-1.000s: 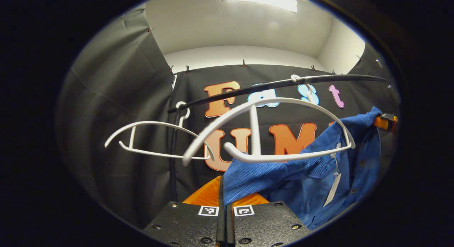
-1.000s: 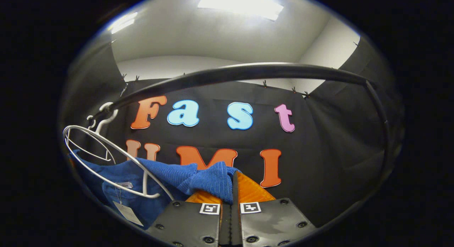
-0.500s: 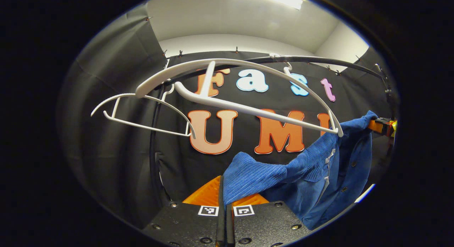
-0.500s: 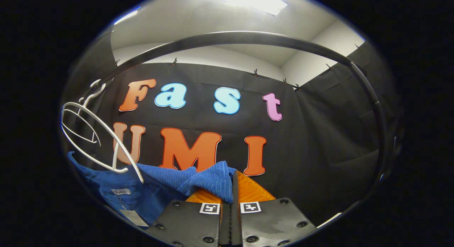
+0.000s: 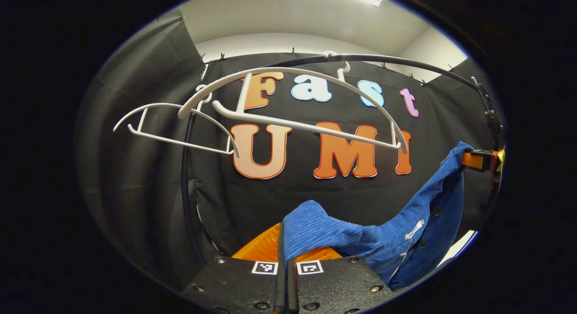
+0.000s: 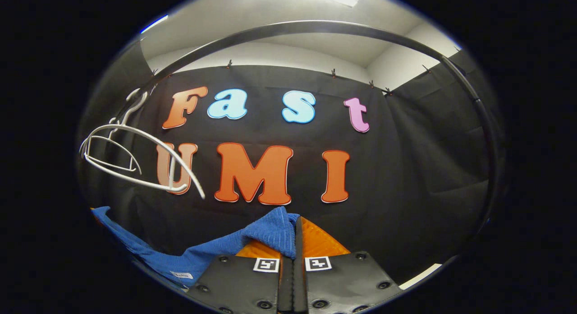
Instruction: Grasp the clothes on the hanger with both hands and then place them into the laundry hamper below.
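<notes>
In the left gripper view the left hand-held gripper (image 5: 285, 253) has its orange fingers pressed together on a bunched fold of the blue ribbed corduroy shirt (image 5: 387, 235). From there the cloth slopes up and away to its far shoulder, which is pinched by the right hand-held gripper (image 5: 482, 160) at the picture's right edge. In the right gripper view that hand-held gripper's own fingers are likewise clamped on a fold of blue cloth, and the rest trails down to the lower left.

Beyond and above, two bare white plastic hangers (image 5: 288, 111) hang from the black metal rail (image 5: 405, 63), with the shirt below them and touching neither. By my reading, the grasp and the pull off the hanger are done. Lowering the shirt into the laundry hamper and letting go remain.
</notes>
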`<action>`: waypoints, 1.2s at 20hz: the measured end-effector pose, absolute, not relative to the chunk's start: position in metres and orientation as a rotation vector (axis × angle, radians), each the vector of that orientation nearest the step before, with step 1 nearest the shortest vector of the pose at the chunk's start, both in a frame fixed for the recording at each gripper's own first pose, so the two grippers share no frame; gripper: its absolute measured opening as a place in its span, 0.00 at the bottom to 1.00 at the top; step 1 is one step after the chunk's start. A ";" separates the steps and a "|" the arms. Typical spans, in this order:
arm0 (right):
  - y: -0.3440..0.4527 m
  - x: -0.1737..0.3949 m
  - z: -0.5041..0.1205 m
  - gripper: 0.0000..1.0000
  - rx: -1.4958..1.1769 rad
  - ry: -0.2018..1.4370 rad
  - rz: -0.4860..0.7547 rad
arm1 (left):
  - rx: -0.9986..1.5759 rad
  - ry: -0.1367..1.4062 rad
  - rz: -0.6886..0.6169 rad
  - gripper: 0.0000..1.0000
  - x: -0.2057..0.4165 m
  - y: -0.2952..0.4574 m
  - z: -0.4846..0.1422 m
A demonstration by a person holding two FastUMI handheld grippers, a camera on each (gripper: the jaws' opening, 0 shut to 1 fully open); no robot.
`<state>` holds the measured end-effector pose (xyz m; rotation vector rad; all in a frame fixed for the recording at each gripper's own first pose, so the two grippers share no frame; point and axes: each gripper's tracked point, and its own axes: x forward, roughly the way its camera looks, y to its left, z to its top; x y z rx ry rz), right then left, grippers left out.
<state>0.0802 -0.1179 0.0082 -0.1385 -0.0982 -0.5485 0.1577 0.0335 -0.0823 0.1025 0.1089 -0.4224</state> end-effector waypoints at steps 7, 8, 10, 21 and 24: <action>-0.032 0.108 -0.038 0.08 -0.133 0.004 -0.314 | 0.060 0.194 -0.470 0.02 0.137 0.014 -0.107; -0.020 0.110 -0.049 0.07 -0.125 0.027 -0.278 | 0.053 0.222 -0.477 0.02 0.134 0.010 -0.117; 0.006 0.116 -0.078 0.07 -0.079 0.095 -0.201 | 0.049 0.280 -0.482 0.02 0.128 0.003 -0.139; 0.040 0.101 -0.295 0.07 0.158 0.644 -0.121 | 0.005 0.793 -0.460 0.02 0.070 -0.016 -0.318; 0.042 0.089 -0.343 0.08 0.145 0.758 -0.117 | 0.010 0.962 -0.420 0.03 0.045 -0.006 -0.369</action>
